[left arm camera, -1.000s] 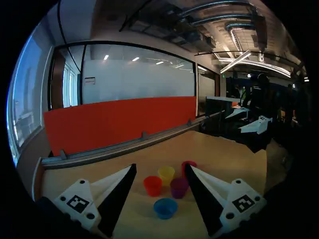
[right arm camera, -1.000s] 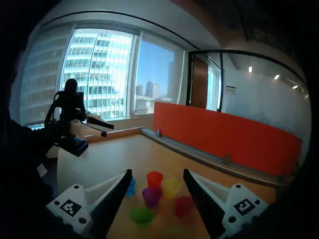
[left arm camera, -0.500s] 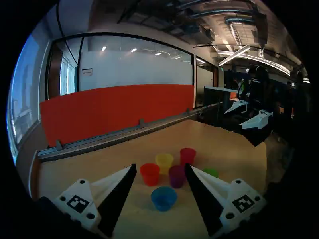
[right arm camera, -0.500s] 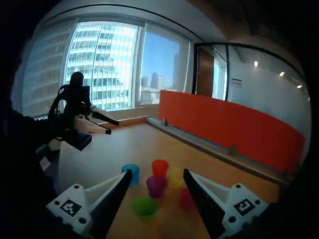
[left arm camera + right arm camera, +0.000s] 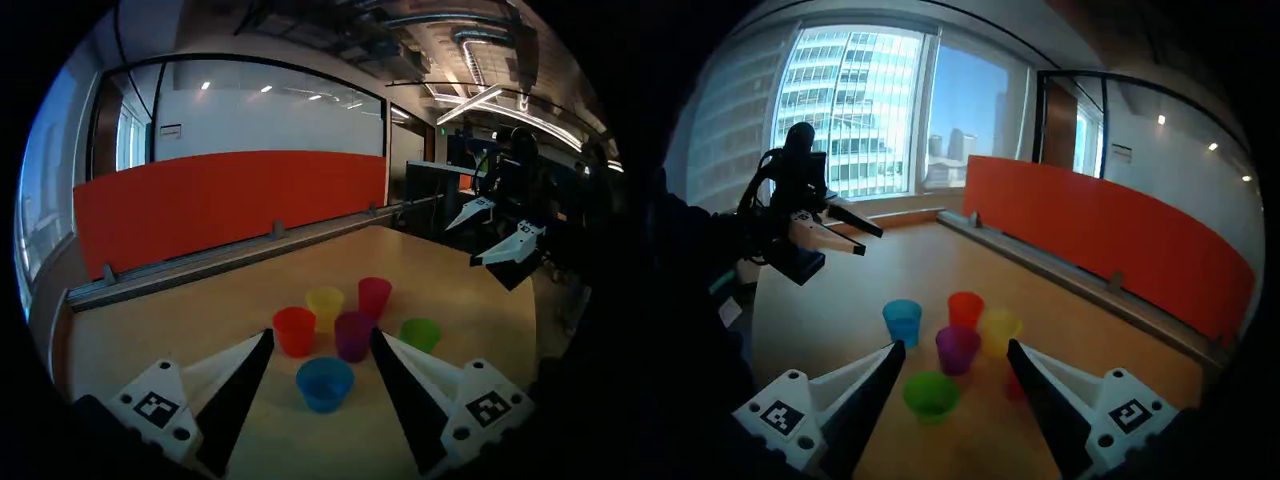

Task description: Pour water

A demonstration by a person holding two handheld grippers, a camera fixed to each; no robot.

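Wood table [image 5: 472,296]: six cups in a tight cluster, well in from the edge that carries the orange screen [image 5: 232,200].
Left gripper view, tool: the left gripper [image 5: 321,334] has its fingers spread wide and grips nothing.
Left gripper view, cups: the blue cup [image 5: 325,384] stands upright in the gap, nearest of all. The orange cup [image 5: 294,330] and purple cup [image 5: 354,336] are just behind it, with the yellow cup [image 5: 325,306] and red cup [image 5: 374,296] behind those. The green cup [image 5: 419,334] stands toward the right edge.
Left gripper view, far side: the right gripper [image 5: 462,244] is above the right edge, spread and empty.
Right gripper view, tool: fingers wide apart, with the green cup nearest in the gap and the purple cup just beyond.
Right gripper view, far side: the left gripper is above the left edge, fingers apart.
Water: I cannot tell which cup holds any.
Doing it well: I would take an outer cup low on its wall and square, keep it level, and avoid nudging its neighbours.
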